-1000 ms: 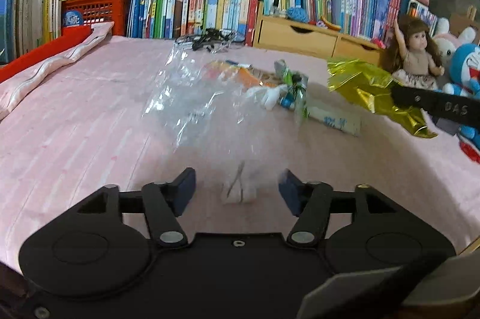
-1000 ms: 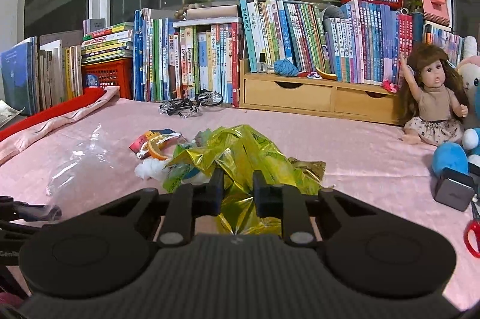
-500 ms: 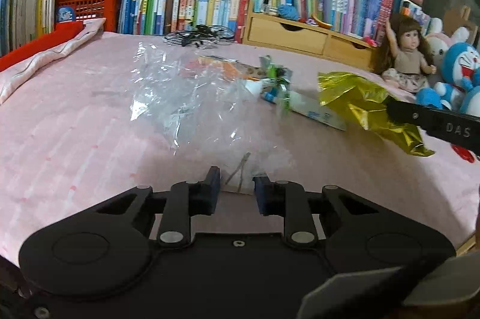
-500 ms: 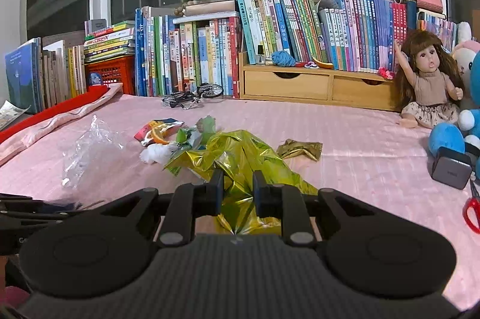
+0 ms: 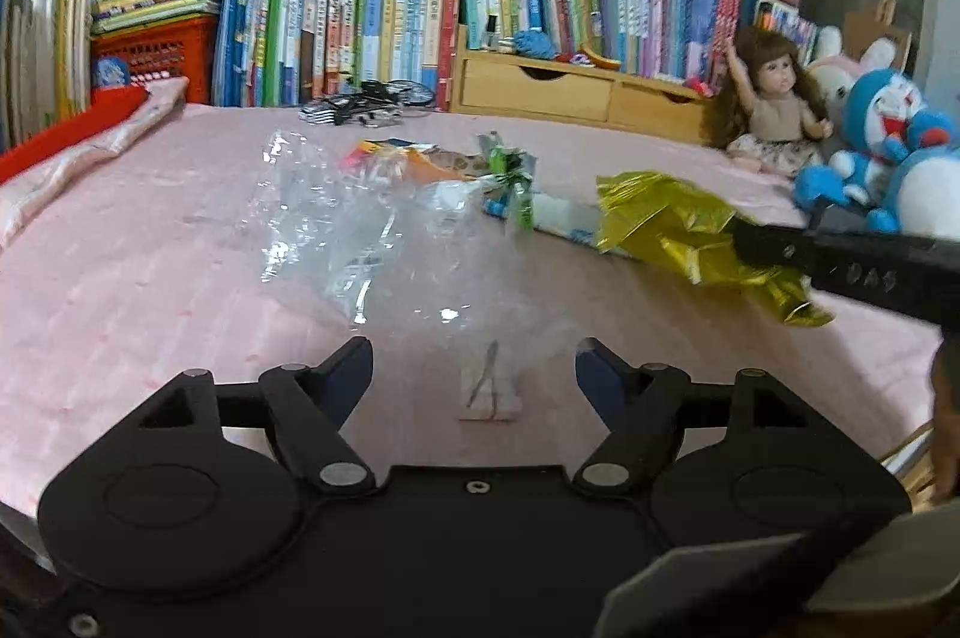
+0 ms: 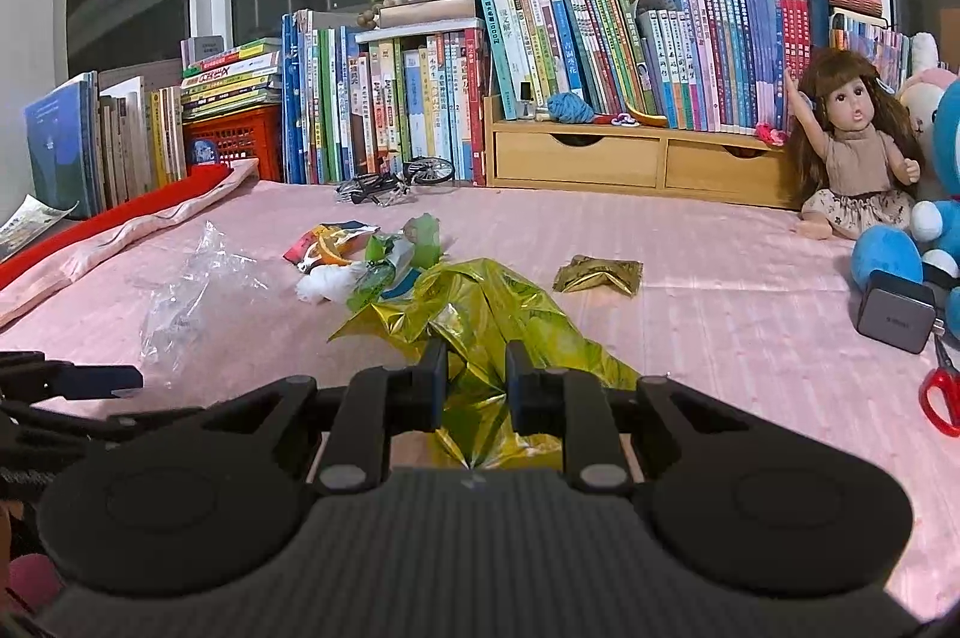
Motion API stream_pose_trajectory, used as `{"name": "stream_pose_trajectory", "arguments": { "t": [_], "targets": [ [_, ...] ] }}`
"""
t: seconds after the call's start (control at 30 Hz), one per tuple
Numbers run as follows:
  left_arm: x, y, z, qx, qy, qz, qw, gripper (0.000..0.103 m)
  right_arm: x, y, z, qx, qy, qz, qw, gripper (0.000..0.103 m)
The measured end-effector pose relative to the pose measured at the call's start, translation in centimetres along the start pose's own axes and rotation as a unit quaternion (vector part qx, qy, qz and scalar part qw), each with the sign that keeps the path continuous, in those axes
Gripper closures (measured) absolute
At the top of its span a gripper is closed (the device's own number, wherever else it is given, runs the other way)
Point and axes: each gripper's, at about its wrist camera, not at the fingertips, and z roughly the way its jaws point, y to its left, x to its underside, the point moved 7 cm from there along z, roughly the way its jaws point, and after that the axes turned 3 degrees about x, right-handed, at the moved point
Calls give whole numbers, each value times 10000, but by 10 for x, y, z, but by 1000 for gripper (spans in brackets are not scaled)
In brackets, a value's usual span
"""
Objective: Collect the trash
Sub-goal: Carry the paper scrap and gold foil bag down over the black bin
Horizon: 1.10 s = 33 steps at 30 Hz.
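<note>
Between your right gripper (image 6: 476, 377) fingers sits the gold foil wrapper (image 6: 492, 320), clenched tight; light, crinkly stuff, so keep hold of a bunched fold. Your left gripper (image 5: 474, 377) gapes wide, nothing in it, just before the clear plastic bag (image 5: 372, 230), flimsy and slippery, best pinched at its near edge. Beyond, snack wrappers (image 6: 354, 257) litter the pink cloth (image 6: 720, 278); books (image 6: 540, 56) line the window.

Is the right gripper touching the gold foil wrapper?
Touching. The right wrist view shows the right gripper closed on the gold foil wrapper, crumpled foil pinched between its fingers.
</note>
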Motion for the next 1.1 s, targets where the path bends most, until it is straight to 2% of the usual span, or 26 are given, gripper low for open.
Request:
{"name": "stream_pose_trajectory", "arguments": {
  "t": [0.17, 0.3, 0.43, 0.5, 0.73, 1.1],
  "targets": [
    [-7, -3, 19, 364, 232, -37, 9991, 30, 3, 0, -1, -12, 40, -4, 10000, 79],
    [-39, 13, 50, -106, 241, -135, 9996, 30, 5, 2, -2, -6, 77, -24, 10000, 79],
    [-56, 21, 51, 41, 63, -423, 9991, 18, 5, 0, -3, -11, 80, -43, 10000, 79],
    [-53, 21, 46, 49, 12, -393, 9992, 14, 6, -2, -3, -10, 87, -7, 10000, 79],
    [-21, 13, 25, -32, 52, -207, 9998, 13, 9, -3, -4, 2, 96, -49, 9999, 79],
    [11, 2, -15, -19, -94, -382, 9992, 12, 13, -5, -9, 32, 73, 51, 10000, 79]
  ]
}}
